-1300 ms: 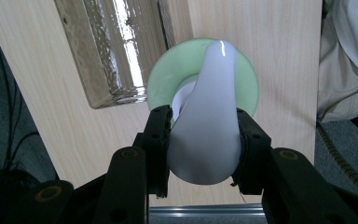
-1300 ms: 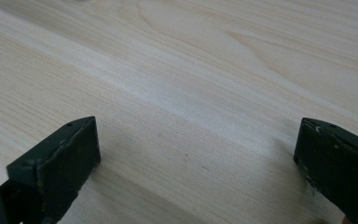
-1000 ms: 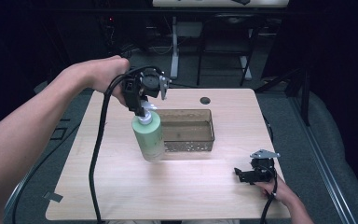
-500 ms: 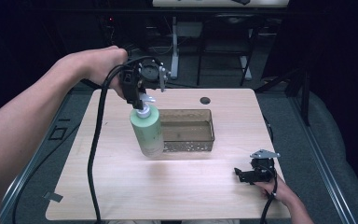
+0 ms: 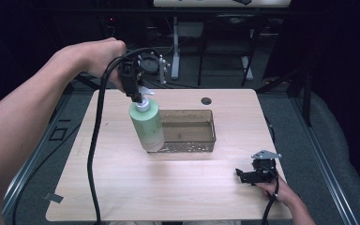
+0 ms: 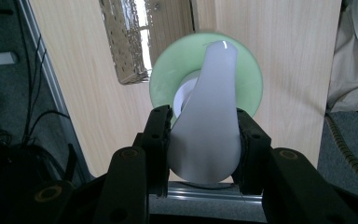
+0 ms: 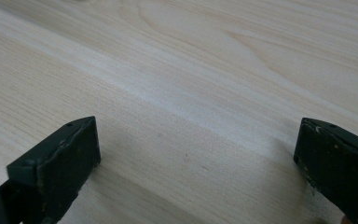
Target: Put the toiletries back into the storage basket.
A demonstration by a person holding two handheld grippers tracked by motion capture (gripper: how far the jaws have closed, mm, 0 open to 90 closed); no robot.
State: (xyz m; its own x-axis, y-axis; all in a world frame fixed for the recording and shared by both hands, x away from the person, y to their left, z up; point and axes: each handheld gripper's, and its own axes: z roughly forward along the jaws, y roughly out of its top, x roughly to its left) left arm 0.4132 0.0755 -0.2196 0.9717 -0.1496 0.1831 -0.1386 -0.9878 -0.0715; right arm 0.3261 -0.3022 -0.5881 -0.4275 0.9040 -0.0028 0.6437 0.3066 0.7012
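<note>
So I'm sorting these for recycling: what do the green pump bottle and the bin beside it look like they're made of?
The green pump bottle looks like opaque plastic with a smooth, slightly glossy skin and soft highlights; its white pump head seems matte plastic. The bin appears to be clear, brownish-tinted plastic: the wood shows through its walls, and its floor looks perforated. The table looks like pale wood-grain laminate, though that is less sure.

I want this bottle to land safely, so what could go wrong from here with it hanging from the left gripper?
1. The left gripper holds the green bottle only by its white pump head; the smooth, tapered head could slip out.
2. The bottle hangs tilted beside the clear bin; lowered like this, its base may catch the bin's near-left corner or wall and tip.
3. The gripper's cable trails across the table and could snag.
</note>
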